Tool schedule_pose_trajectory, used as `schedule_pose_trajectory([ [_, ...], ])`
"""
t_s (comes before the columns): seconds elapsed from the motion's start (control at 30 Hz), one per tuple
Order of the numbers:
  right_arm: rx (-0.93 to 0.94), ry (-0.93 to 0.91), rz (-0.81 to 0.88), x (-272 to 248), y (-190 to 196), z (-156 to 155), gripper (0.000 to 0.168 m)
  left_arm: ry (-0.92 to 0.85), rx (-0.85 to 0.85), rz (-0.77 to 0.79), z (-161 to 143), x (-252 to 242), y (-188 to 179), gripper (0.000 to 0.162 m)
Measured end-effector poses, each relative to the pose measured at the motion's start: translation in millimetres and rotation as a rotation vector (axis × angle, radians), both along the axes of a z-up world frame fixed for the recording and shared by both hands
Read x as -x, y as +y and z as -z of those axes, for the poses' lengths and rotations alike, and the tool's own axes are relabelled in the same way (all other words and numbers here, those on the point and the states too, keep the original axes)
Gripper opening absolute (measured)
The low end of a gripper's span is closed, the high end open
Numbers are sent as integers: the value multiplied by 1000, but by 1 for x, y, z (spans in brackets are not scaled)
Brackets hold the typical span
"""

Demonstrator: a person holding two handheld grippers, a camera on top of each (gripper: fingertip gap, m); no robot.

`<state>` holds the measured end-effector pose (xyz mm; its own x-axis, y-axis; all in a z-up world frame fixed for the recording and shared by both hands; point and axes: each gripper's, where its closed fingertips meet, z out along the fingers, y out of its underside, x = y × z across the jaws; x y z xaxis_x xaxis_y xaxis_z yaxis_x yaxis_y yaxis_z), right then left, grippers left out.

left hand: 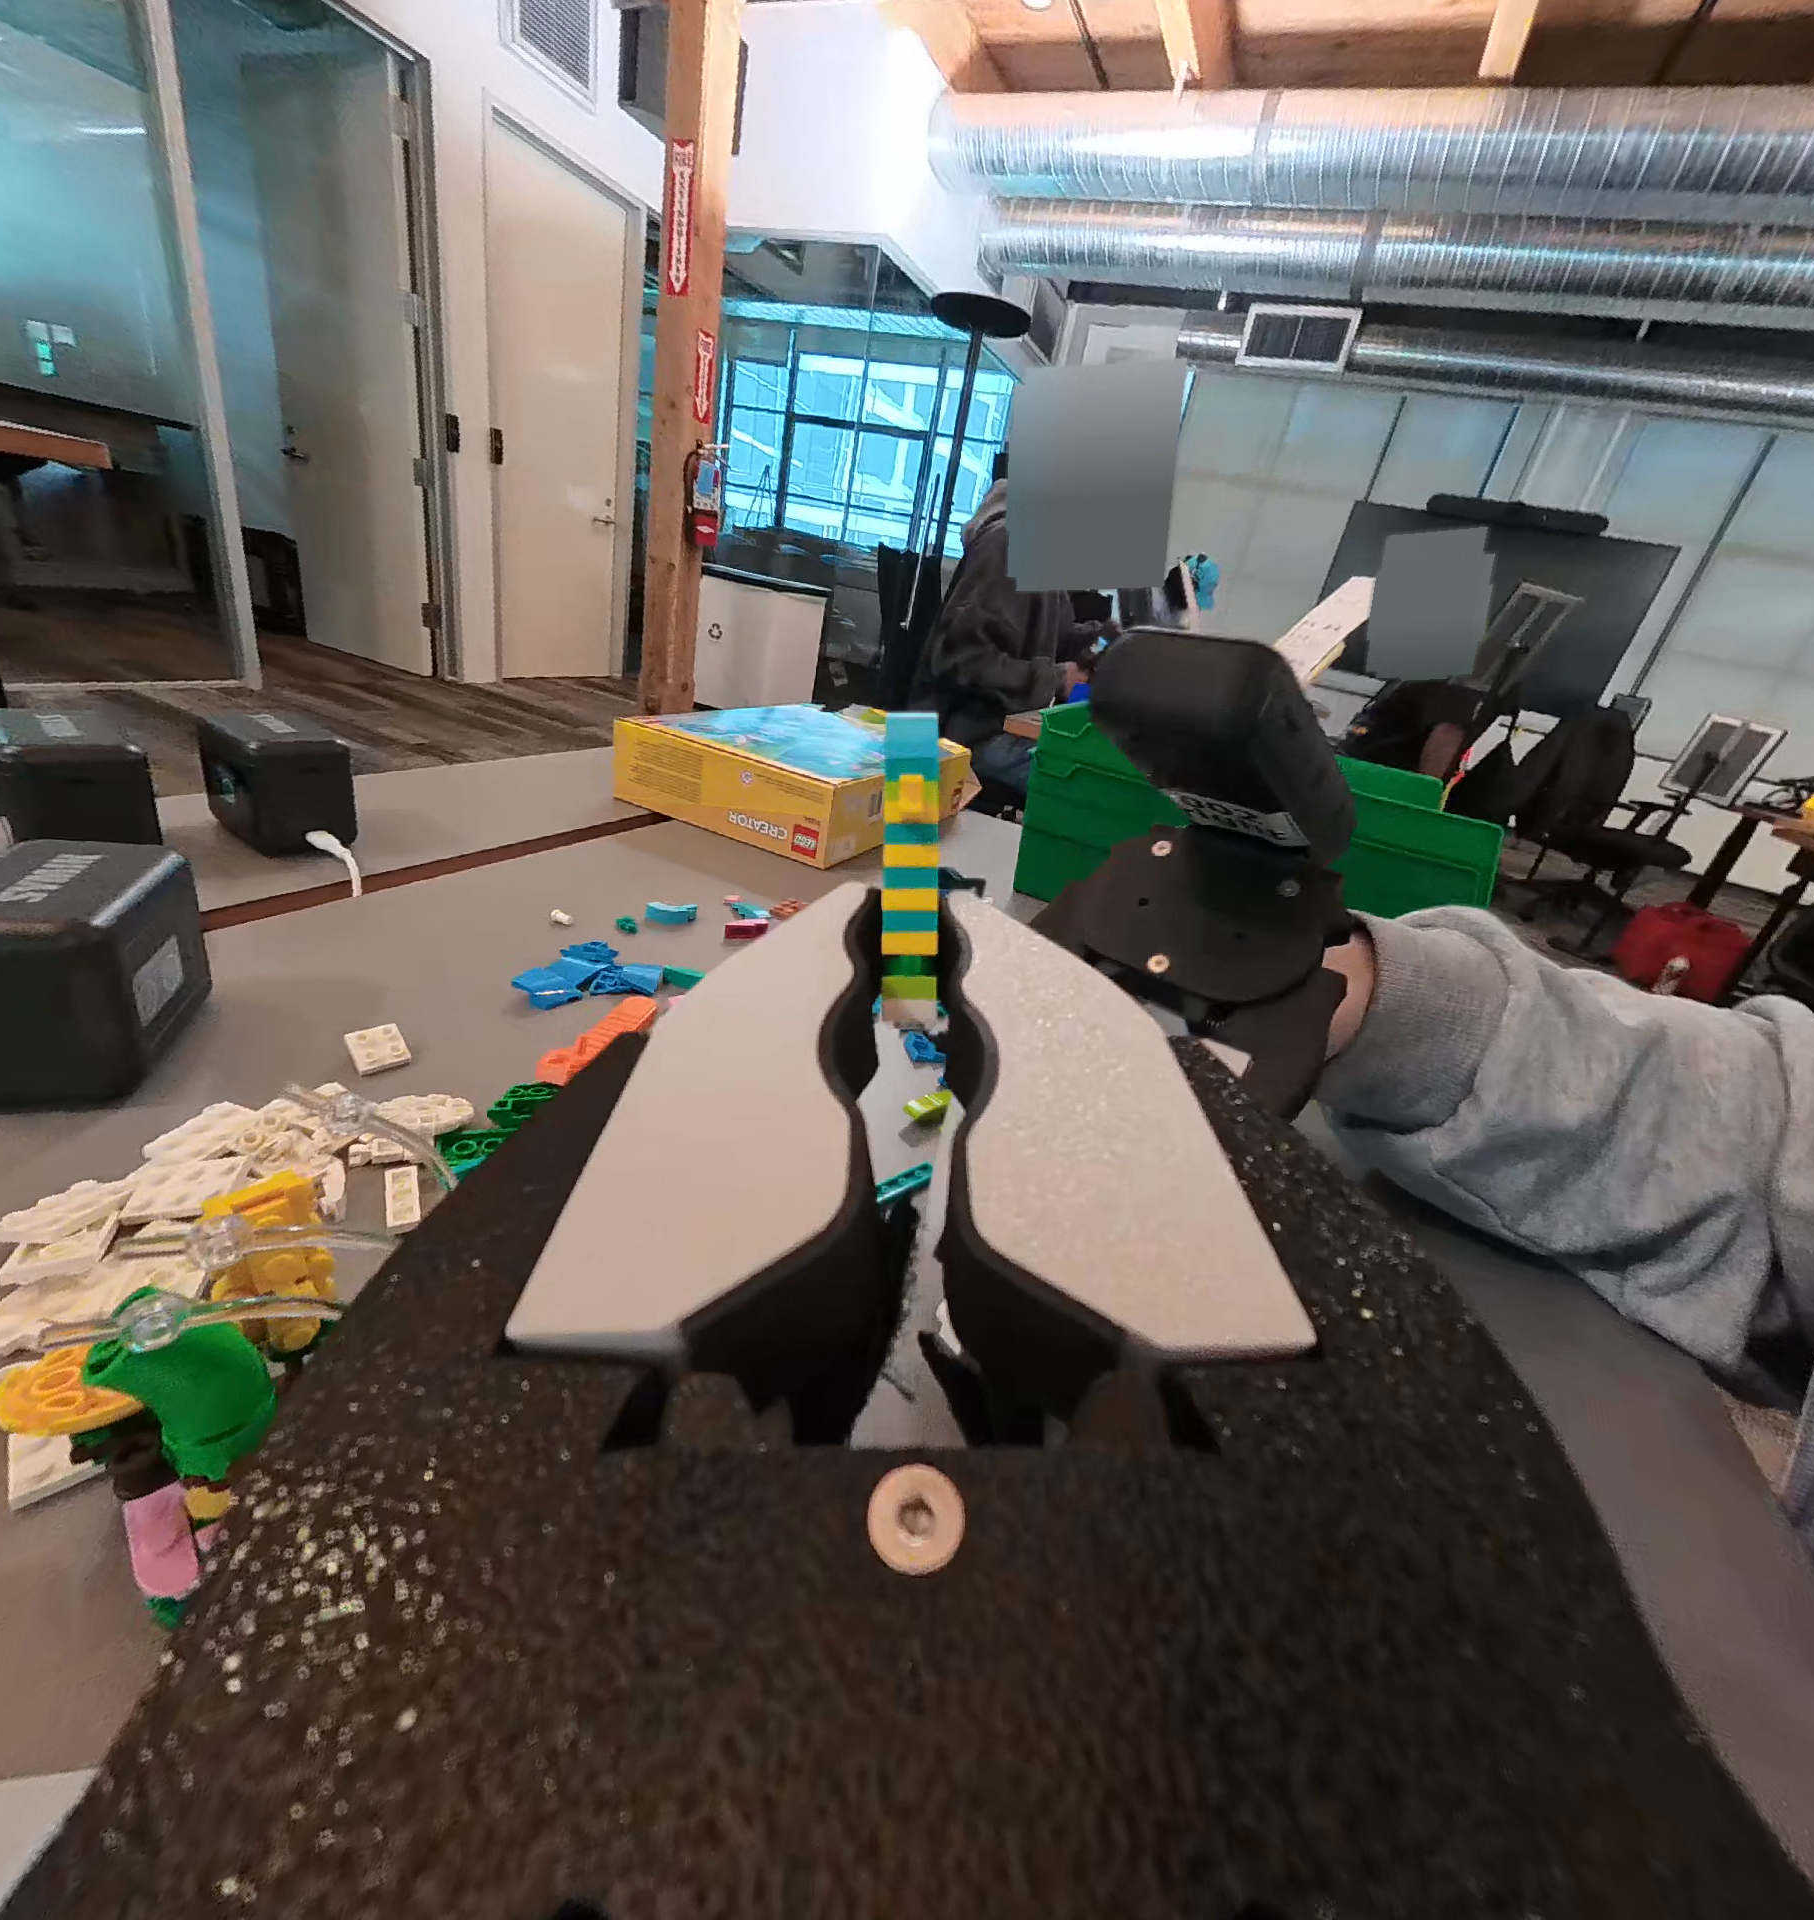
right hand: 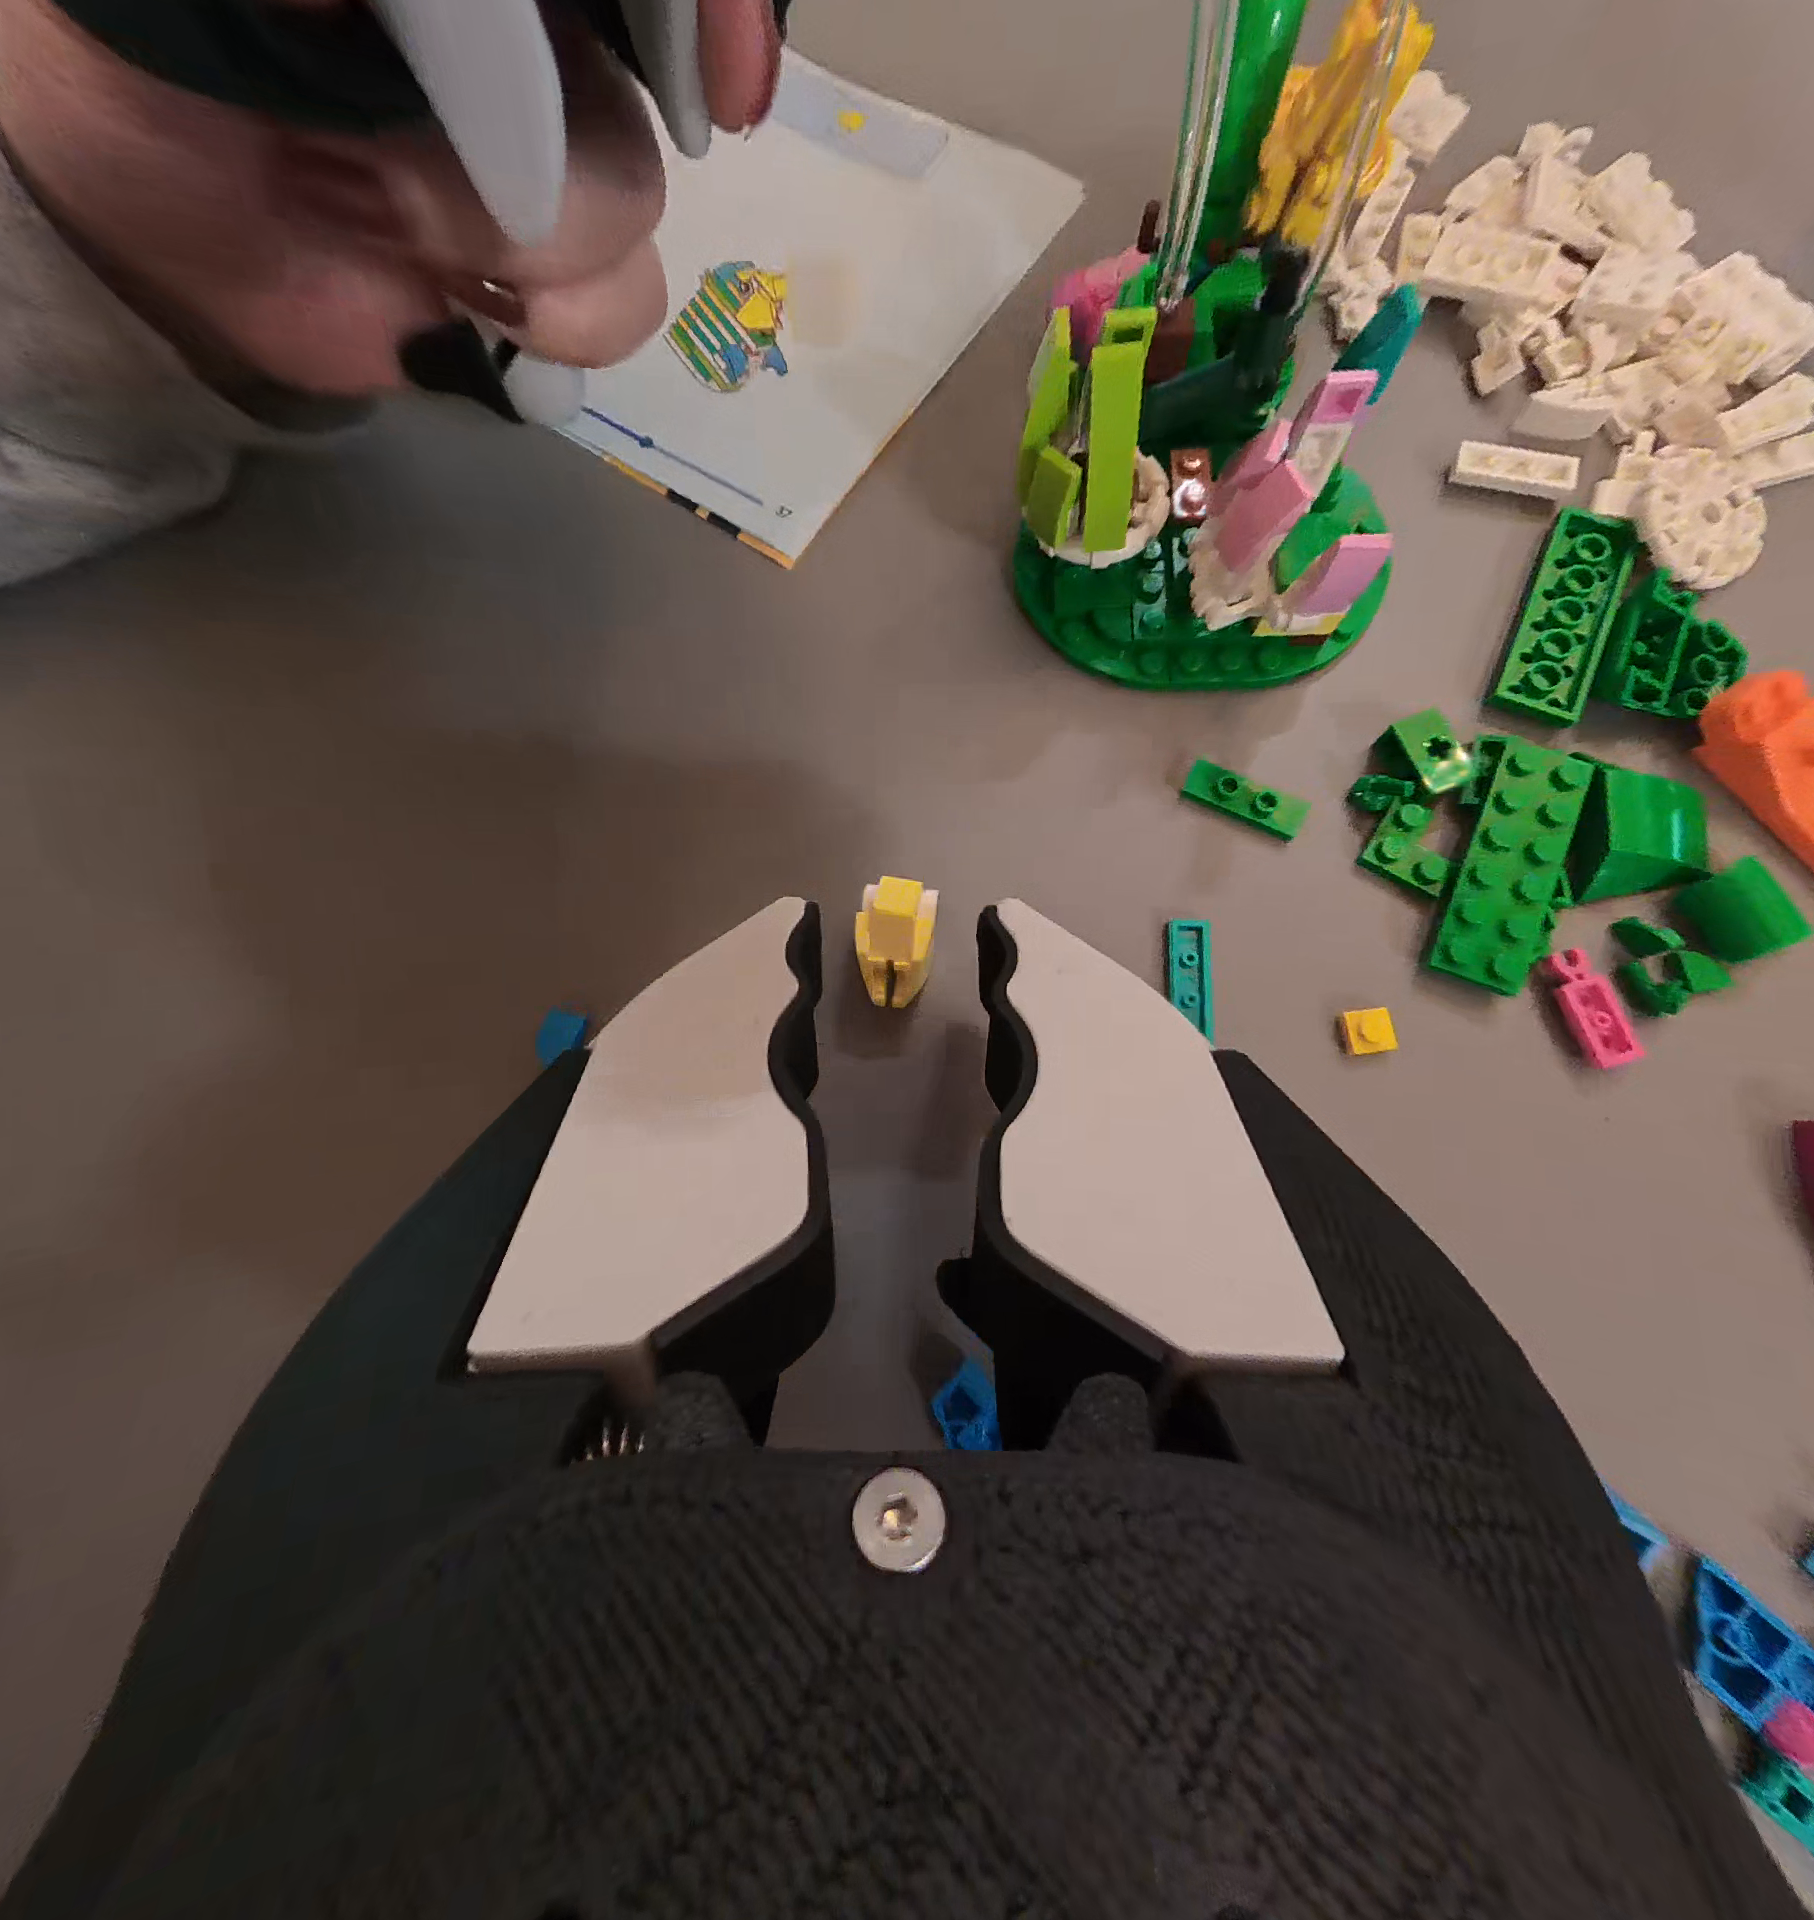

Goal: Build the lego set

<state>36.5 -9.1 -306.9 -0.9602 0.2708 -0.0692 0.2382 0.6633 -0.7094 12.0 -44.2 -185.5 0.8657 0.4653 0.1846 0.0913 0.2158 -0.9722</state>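
- Your left gripper [left hand: 908, 971] is clamped on the striped stack [left hand: 911, 873], which stands upright between its fingertips.
- Your right gripper [right hand: 892, 935] is spread apart, a yellow piece [right hand: 892, 940] lying between its tips.

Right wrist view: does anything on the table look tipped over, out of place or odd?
Only the small yellow piece: it lies on its side, alone between the open fingers of the right hand-held gripper, apart from the sorted piles. The green-based model stands upright.

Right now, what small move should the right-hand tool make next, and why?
Probably close the right gripper on the small yellow piece. Its jaws stand open, and the piece lies on the table between the tips, untouched. The left gripper holds the striped stack.
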Motion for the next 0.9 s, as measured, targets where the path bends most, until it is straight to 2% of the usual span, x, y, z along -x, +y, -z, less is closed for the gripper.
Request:
schedule_pose_trajectory([
  [0.07,-28,-3,-1,0,-1,5,27,2,1,14,0,-2,1,8],
  [0.17,-50,16,-2,1,-2,9,17,6,1,17,0,-2,1,8],
  [0.27,-6,70,29,10,0,-2,13,5,3,84,0,-9,5,8],
  [0.33,145,112,55,18,-1,-34,13,-3,-9,151,0,-15,9,8],
  [0.47,603,119,1,11,2,-128,14,26,-10,251,0,-29,17,8],
  [0.53,703,63,-56,0,5,-152,13,37,-2,283,0,-35,21,8],
  [0.7,648,11,-135,-14,-2,-149,13,14,-38,379,-4,-46,26,8],
  [0.9,672,-74,-142,-17,-4,-145,13,-45,-48,425,0,-48,28,8],
])
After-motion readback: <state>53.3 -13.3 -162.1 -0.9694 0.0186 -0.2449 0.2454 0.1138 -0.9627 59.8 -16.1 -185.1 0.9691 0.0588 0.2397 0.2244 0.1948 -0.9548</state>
